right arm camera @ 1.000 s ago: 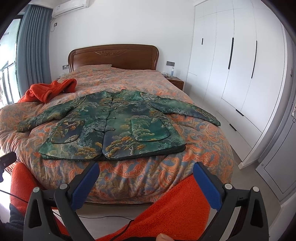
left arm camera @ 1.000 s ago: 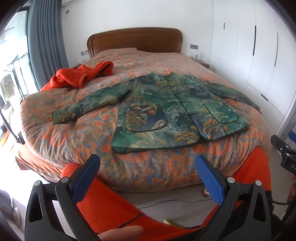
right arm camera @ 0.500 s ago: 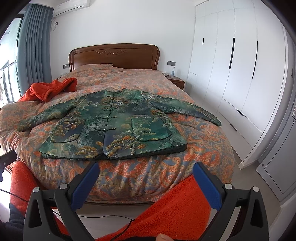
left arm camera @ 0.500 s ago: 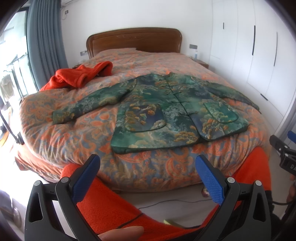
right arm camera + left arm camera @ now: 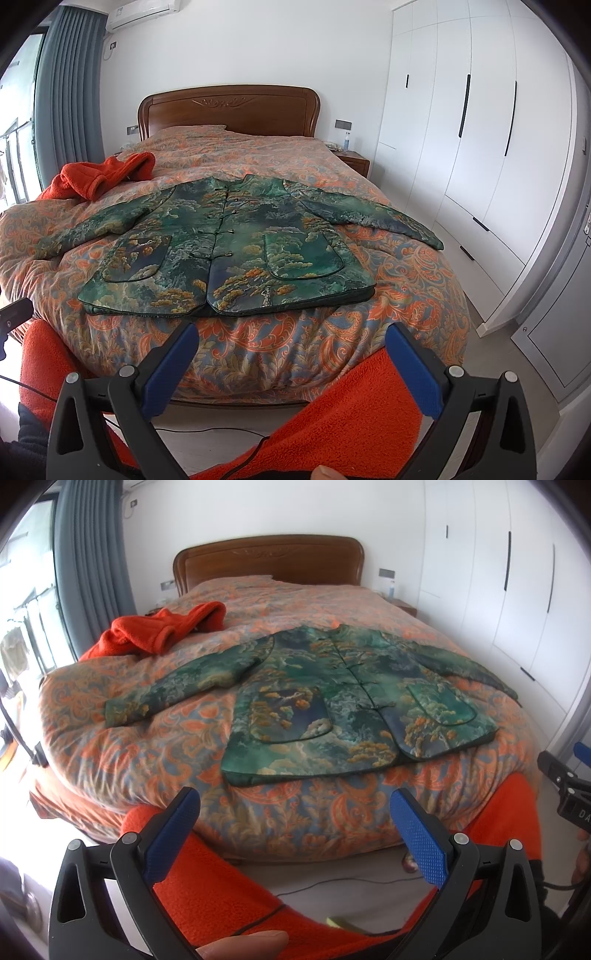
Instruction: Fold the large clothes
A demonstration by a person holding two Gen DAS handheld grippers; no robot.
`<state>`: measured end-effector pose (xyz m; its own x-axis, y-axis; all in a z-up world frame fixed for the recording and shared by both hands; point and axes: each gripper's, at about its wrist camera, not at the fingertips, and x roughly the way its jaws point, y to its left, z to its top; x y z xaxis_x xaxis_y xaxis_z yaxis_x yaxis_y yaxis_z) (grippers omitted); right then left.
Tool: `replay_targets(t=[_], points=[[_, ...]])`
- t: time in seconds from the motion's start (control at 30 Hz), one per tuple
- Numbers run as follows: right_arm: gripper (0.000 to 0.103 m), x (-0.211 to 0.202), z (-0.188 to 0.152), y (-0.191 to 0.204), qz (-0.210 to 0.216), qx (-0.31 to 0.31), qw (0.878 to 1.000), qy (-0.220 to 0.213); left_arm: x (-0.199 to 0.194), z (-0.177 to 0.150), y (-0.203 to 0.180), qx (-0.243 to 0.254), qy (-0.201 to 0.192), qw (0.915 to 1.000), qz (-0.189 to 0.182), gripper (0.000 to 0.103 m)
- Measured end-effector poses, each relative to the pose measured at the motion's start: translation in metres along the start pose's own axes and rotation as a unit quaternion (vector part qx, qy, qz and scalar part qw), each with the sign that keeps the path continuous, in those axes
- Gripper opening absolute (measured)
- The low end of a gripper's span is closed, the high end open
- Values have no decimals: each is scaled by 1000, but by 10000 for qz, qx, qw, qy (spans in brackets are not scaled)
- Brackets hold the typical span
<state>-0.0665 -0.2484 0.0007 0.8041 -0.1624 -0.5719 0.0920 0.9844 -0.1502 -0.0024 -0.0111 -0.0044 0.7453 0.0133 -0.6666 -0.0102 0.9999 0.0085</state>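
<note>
A green patterned jacket (image 5: 351, 698) (image 5: 236, 243) lies flat and face up on the bed, buttoned, with both sleeves spread out to the sides. Its hem faces me near the foot of the bed. My left gripper (image 5: 295, 808) is open, held off the foot of the bed, short of the hem. My right gripper (image 5: 291, 332) is open too, also short of the hem, with nothing between its blue pads (image 5: 410, 365). The right gripper's black body (image 5: 569, 786) shows at the right edge of the left wrist view.
The bed (image 5: 406, 295) has an orange patterned quilt and a wooden headboard (image 5: 229, 107). An orange fleece garment (image 5: 162, 627) (image 5: 99, 173) lies at its left side. White wardrobes (image 5: 480, 129) line the right wall. Orange fleece sleeves (image 5: 351, 417) and a floor cable are below.
Both views have crept slightly closer to the bed. The jacket has not moved and both grippers stay open.
</note>
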Motion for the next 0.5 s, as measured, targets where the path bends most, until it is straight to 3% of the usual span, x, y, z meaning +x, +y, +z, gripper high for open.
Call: replay_targets(t=[0.5], points=[[103,1,1,0,-4,-3,10000,-24,0,1,1,11,-4,10000,-2,103]])
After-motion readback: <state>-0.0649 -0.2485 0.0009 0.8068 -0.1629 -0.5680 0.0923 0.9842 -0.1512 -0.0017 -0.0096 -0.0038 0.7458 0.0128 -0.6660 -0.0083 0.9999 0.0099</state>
